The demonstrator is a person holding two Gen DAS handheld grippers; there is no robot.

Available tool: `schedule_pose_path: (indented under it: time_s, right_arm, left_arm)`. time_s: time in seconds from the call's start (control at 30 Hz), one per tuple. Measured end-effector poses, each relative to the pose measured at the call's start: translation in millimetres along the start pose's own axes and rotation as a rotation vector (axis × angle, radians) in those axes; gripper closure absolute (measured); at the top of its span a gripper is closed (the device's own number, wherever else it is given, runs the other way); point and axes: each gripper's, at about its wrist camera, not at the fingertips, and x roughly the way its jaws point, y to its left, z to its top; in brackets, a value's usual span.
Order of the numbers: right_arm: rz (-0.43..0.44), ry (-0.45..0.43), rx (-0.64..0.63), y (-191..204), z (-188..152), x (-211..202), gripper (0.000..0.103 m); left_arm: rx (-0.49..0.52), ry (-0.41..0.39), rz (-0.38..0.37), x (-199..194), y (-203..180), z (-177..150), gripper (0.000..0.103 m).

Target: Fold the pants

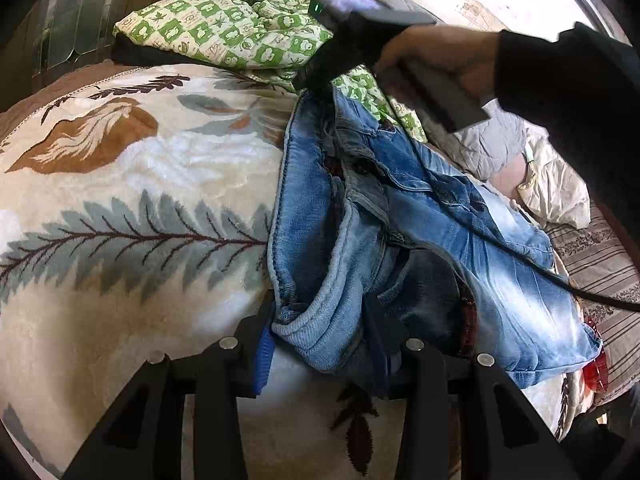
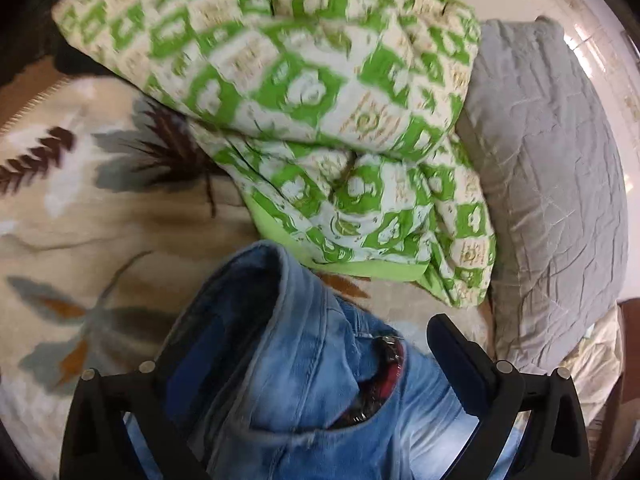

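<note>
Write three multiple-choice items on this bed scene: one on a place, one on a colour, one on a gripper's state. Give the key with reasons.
1. Where does the green-and-white checked quilt lie?
A. beyond the faded blue denim jeans
B. under the jeans
C. on the floor

2. What colour is the crinkled pillow beside the quilt?
A. red
B. grey
C. black

3. How is the left hand-held gripper?
A. wide open over bare blanket
B. out of view
C. closed on a fold of the jeans

Key: A, the quilt is heaped past the jeans' far end; B, the pillow's cover is plainly grey; C, denim is bunched between its pads.
</note>
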Motion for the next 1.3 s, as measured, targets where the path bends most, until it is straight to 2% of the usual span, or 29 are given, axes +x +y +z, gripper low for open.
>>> schedule_pose_path:
  time_s: [0.03,0.07,0.1,0.23,0.3,0.43,0.6,0.73,0.8,0.93,1.07,1.17,1.23,1.27,1.3]
  right_arm:
    - [-0.015,0.011,-0.010,2,-1,6,0.018]
    - [0.011,0.028,-0.015,2,-2,13,0.077]
    - [0.028,0.047,-0.008,2,-3,17,0.092]
    - [-0.005,0.004,-0.054,6,-8,13,0.092]
    - [0.004,-0.014,-0.044,2,-7,5,0.092]
    - [0.007,-0.065,-0.028,-9,2,-22,0.092]
    - [0.053,-0.134,0.034,-28,21,-59,0.092]
    - [0.091,-0.181,0.053,-19,38,-83,0.092]
    - [0.105,-0.196,0.048,-6,46,-88,0.092]
    - [0.121,-0.172,0.034,23,58,-74,0.092]
    - [0.134,-0.106,0.050,44,60,-37,0.092]
    - [0.137,-0.034,0.050,55,58,-12,0.090]
    - [0.138,-0.024,0.051,58,58,-7,0.083]
    - [0.141,-0.035,0.052,59,58,-9,0.072]
    - [0.130,-0.042,0.052,58,58,-10,0.056]
  left_arm:
    - [0.001,-0.001,-0.001,0,0,0,0.061]
    - [0.000,-0.002,-0.001,0,1,0,0.061]
    - [0.000,-0.004,-0.001,0,1,0,0.060]
    - [0.000,-0.004,-0.001,-1,0,0,0.061]
    - [-0.015,-0.024,-0.017,-7,2,1,0.065]
    - [-0.029,-0.108,0.001,-28,7,8,0.073]
    - [-0.028,-0.243,0.048,-64,14,16,0.075]
    - [-0.047,-0.291,0.079,-80,24,19,0.076]
    - [-0.074,-0.277,0.095,-81,33,19,0.076]
    - [-0.117,-0.193,0.117,-70,48,17,0.076]
    - [-0.157,-0.050,0.133,-43,63,8,0.076]
    - [-0.151,-0.036,0.134,-40,63,5,0.075]
    - [-0.137,-0.036,0.147,-40,61,4,0.075]
    - [-0.137,-0.036,0.149,-40,61,5,0.075]
    - [-0.138,-0.036,0.149,-40,60,4,0.075]
